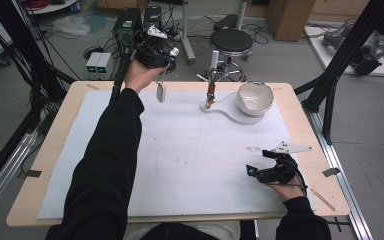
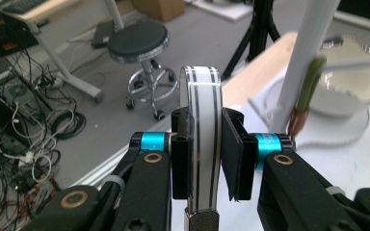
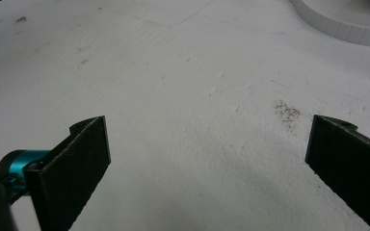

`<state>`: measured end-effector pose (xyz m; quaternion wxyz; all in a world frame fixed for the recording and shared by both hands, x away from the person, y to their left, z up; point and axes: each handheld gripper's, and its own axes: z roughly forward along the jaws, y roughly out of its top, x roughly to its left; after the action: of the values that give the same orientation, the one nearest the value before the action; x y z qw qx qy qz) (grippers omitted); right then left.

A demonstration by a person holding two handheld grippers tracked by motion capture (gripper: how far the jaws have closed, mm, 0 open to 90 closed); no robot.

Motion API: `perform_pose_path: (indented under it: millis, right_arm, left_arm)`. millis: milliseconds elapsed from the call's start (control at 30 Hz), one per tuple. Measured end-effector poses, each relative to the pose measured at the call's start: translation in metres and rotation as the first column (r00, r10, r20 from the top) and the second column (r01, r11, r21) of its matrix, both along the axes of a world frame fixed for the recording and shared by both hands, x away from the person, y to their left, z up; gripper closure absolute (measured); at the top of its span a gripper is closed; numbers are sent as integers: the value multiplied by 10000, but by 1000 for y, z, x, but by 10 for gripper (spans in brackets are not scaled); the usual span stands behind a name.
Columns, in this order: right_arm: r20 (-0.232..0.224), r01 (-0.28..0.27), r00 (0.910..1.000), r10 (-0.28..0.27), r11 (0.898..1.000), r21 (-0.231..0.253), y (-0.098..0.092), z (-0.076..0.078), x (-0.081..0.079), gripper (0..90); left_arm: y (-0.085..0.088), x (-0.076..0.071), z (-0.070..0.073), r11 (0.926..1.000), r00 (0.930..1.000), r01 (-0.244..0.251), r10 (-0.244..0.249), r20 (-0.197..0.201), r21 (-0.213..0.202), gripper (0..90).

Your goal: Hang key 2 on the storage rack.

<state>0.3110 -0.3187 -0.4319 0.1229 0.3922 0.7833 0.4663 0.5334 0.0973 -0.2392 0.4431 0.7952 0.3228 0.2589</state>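
My left gripper (image 1: 170, 56) is raised above the table's far left edge, shut on a narrow white band with dark stripes (image 2: 201, 144). In the left gripper view (image 2: 207, 122) both pads press the band's flat sides, and a metal piece (image 2: 202, 221) sits at its near end. A small white tag-like piece (image 1: 161, 92) hangs below the hand. My right gripper (image 1: 251, 171) rests low over the white mat (image 1: 190, 150) at the front right, open (image 3: 207, 144) with nothing between its jaws.
A white bowl with a jagged rim (image 1: 254, 97) stands on a white base (image 1: 230, 112) at the far right of the mat. An upright white rod with a green and copper piece (image 1: 211, 90) stands at the base's left end. A stool (image 1: 231, 41) stands behind the table.
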Motion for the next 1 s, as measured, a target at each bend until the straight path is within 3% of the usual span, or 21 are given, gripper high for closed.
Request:
perform_pose_path:
  millis: [167,267,367,500,633,767,1000]
  right_arm:
    - [30,139,9999,-139,9998,131,-1,2,0,9]
    - [84,175,9998,-176,9997,181,-3,2,0,9]
    - [89,198,9998,-202,9989,421,-5,2,0,9]
    - [45,105,9999,-107,9989,460,-5,1,1,9]
    - [102,19,9999,-24,9986,531,-4,1,1,9]
    - [178,17,9998,-27,9984,567,-5,1,2,9]
    - [98,-22,10000,16,9982,592,-4,0,2,9]
  left_arm:
    - [-7,9,4,9996,9996,-261,261,-88,-55,753]
    - [-11,10,5,9982,9994,-332,325,-150,-495,753]
    - [-18,11,6,9980,9989,-461,457,-101,-425,753]
    - [-28,12,9,9975,9999,-135,138,41,-698,752]
    - [-36,14,11,9981,9994,-233,247,248,-570,753]
    - [-41,18,8,9950,9992,-372,384,107,-930,753]
    - [-51,25,1,9933,9980,-606,622,131,-983,753]
